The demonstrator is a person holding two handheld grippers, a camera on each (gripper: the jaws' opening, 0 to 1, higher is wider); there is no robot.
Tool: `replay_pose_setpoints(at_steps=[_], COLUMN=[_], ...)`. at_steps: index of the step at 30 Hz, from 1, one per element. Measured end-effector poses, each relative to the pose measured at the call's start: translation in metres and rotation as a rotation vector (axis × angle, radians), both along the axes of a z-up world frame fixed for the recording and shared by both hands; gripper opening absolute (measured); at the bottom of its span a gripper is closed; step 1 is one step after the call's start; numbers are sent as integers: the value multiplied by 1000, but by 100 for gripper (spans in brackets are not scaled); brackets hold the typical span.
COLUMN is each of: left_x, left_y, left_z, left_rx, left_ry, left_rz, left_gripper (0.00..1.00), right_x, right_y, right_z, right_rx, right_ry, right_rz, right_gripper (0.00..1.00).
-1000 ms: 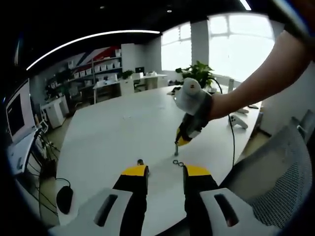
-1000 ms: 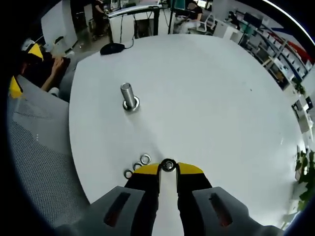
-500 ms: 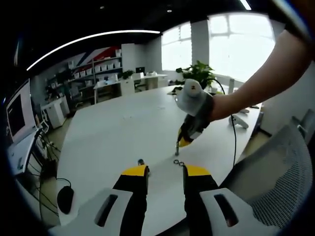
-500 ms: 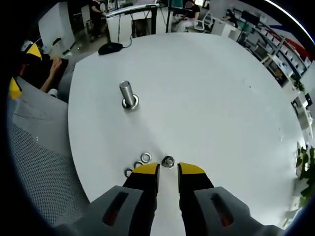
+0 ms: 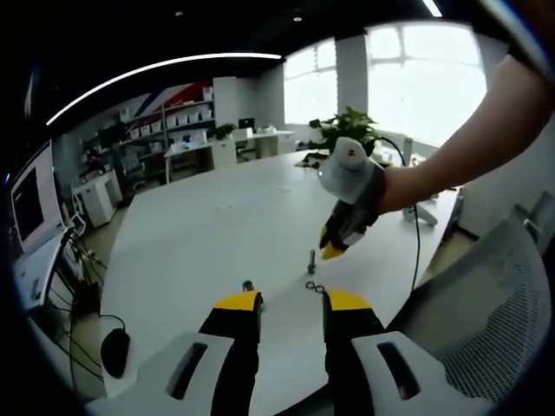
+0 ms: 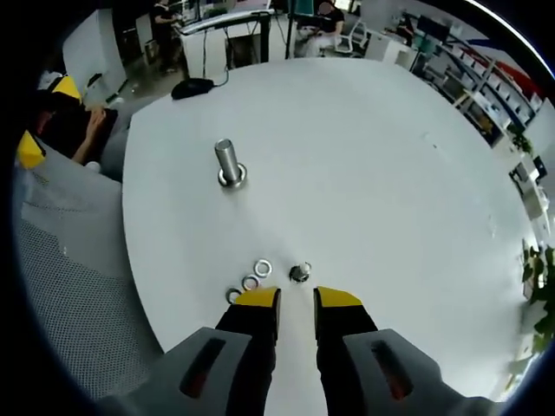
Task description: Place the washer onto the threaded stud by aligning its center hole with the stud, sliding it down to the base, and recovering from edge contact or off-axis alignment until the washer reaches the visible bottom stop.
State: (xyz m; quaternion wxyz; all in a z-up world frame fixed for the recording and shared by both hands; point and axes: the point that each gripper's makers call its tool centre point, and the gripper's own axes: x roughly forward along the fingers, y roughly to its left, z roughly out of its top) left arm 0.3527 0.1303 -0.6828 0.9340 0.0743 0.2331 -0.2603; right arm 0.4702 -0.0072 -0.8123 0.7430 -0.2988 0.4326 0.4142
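A short threaded stud (image 6: 300, 273) stands on the white table (image 6: 364, 173) just ahead of my right gripper (image 6: 297, 297), which is open and holds nothing. Whether a washer sits on this stud I cannot tell. Three loose washers (image 6: 250, 282) lie in a row left of it. A taller stud (image 6: 228, 162) with a ring at its base stands farther off. In the left gripper view the short stud (image 5: 312, 260) is upright, the washers (image 5: 314, 287) lie before it, and the right gripper (image 5: 332, 250) hangs just above it to the right. My left gripper (image 5: 292, 301) is open beside the taller stud (image 5: 247, 284).
A grey mesh chair (image 5: 486, 303) stands at the table's near edge. A cable (image 5: 411, 251) and a white device (image 5: 422, 214) lie on the table's right side. A computer mouse (image 6: 195, 86) sits past the far edge.
My right gripper has drawn back and up from the short stud, which stood between its fingertips a second ago. The left gripper has stayed still.
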Motion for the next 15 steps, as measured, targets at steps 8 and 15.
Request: replay_pose_setpoints(at_steps=[8, 15], left_x=[0, 0], left_y=[-1, -2], left_z=[1, 1], left_rx=[-4, -5], left_ry=[-6, -5], left_rz=[-2, -7], left_gripper=[27, 27], right_x=[-13, -20], right_y=[-7, -8], right_z=[-7, -6], right_rx=[-1, -9], right_ry=[25, 30], right_rz=[-27, -17], right_gripper=[17, 17])
